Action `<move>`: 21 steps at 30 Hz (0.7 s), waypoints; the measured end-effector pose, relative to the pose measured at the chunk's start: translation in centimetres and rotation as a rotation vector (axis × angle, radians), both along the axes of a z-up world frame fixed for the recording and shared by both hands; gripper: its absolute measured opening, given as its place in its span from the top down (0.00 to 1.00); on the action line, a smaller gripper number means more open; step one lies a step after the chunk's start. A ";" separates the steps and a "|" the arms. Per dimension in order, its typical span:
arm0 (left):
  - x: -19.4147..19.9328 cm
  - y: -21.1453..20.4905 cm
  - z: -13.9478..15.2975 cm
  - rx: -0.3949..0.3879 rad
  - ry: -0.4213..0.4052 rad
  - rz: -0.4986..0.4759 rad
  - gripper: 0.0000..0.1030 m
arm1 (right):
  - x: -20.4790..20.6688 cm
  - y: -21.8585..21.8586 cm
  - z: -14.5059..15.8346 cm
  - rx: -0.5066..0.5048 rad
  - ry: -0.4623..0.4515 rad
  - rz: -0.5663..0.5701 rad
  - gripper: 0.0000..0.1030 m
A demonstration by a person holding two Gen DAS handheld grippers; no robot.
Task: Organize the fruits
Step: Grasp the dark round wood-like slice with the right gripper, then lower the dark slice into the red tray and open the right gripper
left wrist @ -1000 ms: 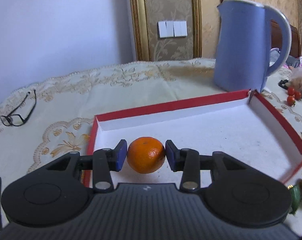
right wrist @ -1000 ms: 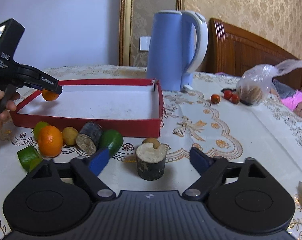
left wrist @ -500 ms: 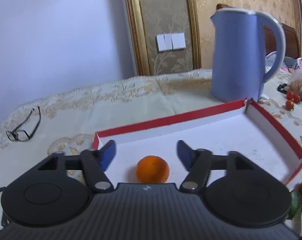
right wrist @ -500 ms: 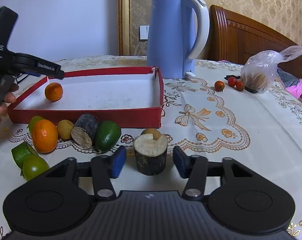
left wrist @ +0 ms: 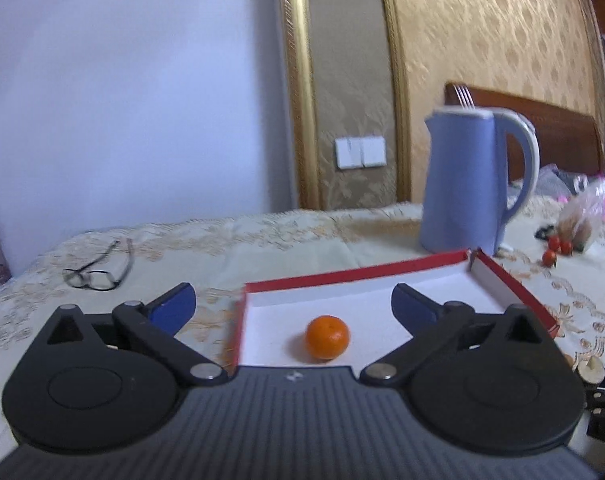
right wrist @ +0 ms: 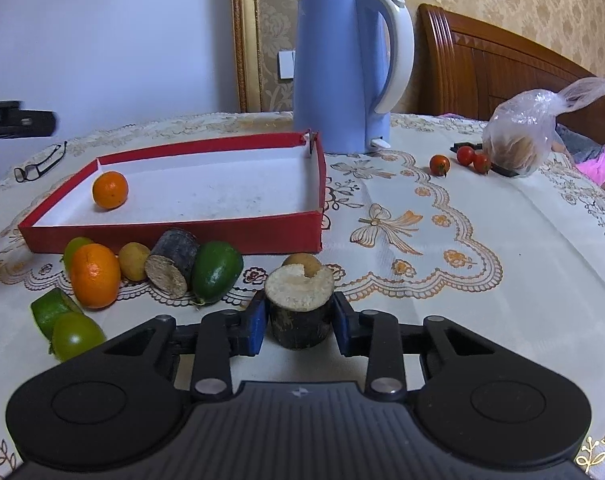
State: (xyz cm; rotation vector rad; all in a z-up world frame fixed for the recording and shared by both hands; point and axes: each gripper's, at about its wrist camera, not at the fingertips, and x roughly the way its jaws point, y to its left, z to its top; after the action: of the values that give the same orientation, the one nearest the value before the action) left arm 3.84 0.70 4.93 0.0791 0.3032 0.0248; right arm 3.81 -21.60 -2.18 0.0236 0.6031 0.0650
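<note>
A small orange (left wrist: 327, 338) lies alone in the near left corner of the red tray (left wrist: 354, 274) with a white floor. My left gripper (left wrist: 292, 298) hangs above and behind it, jaws opening wide with nothing between them. In the right wrist view the same orange (right wrist: 110, 190) rests in the tray (right wrist: 182, 236). My right gripper (right wrist: 299, 320) is closing on an upright dark sugarcane stump (right wrist: 298, 300), its blue pads against both sides. In front of the tray lie an orange (right wrist: 95, 274), a green fruit (right wrist: 216, 272), another cane piece (right wrist: 170, 264) and a green tomato (right wrist: 76, 336).
A blue kettle (right wrist: 342, 72) stands behind the tray's far right corner. Glasses (left wrist: 96, 274) lie on the cloth at the left. Cherry tomatoes (right wrist: 458, 160) and a plastic bag (right wrist: 522, 132) sit at the back right. A wooden headboard rises behind.
My left gripper let go of the small orange, opened wide and drew back and up from the tray. My right gripper's jaws closed in onto the sugarcane stump.
</note>
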 end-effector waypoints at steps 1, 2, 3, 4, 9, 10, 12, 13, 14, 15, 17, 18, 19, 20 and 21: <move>-0.7 0.4 -0.1 -0.007 -0.007 0.005 0.00 | -0.2 0.0 0.2 0.000 -0.005 0.002 0.68; -1.2 0.8 -0.3 -0.010 -0.005 0.006 0.00 | -0.5 0.0 0.5 0.000 -0.013 0.005 0.68; -1.7 1.1 -0.5 -0.014 0.002 0.002 0.00 | -0.8 0.0 0.9 0.000 -0.025 0.008 0.68; -2.1 1.4 -0.8 -0.025 0.010 -0.006 0.00 | -1.0 0.0 1.2 0.001 -0.036 0.013 0.68; -3.8 2.9 -1.8 -0.113 0.004 0.009 0.00 | 0.1 1.1 4.1 -0.017 -0.110 0.073 0.68; -4.0 3.0 -1.9 -0.118 0.002 0.023 0.00 | 1.0 1.5 4.5 -0.027 -0.121 0.085 0.68; -4.1 2.9 -2.2 -0.097 0.026 0.049 0.00 | 3.1 2.2 5.1 -0.045 -0.133 0.095 0.68; -4.0 2.8 -2.3 -0.068 0.061 0.048 0.00 | 4.2 2.5 5.3 -0.046 -0.136 0.100 0.68; -4.0 2.6 -2.4 -0.042 0.089 0.040 0.00 | 5.7 2.7 5.4 -0.039 -0.132 0.105 0.68; -4.0 2.6 -2.6 -0.025 0.103 0.035 0.00 | 6.9 2.9 5.4 -0.027 -0.127 0.107 0.68; -4.4 2.5 -3.1 -0.017 0.106 0.030 0.00 | 9.2 3.2 5.3 0.000 -0.110 0.116 0.68; -4.5 2.5 -3.3 -0.016 0.110 0.024 0.00 | 10.6 3.4 5.1 0.006 -0.097 0.117 0.68; -4.7 2.4 -3.4 -0.014 0.118 0.014 0.00 | 11.6 3.6 4.9 0.003 -0.085 0.113 0.68; -4.8 2.4 -3.6 -0.012 0.123 0.006 0.00 | 13.0 4.0 4.7 -0.009 -0.075 0.106 0.68; -4.9 2.3 -3.7 -0.011 0.127 0.007 0.00 | 13.9 4.2 4.5 -0.017 -0.069 0.106 0.68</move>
State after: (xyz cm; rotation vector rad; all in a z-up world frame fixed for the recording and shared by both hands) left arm -1.03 3.04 1.19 0.0683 0.4300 0.0253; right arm 17.73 -17.36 2.29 -0.0271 0.5353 0.1625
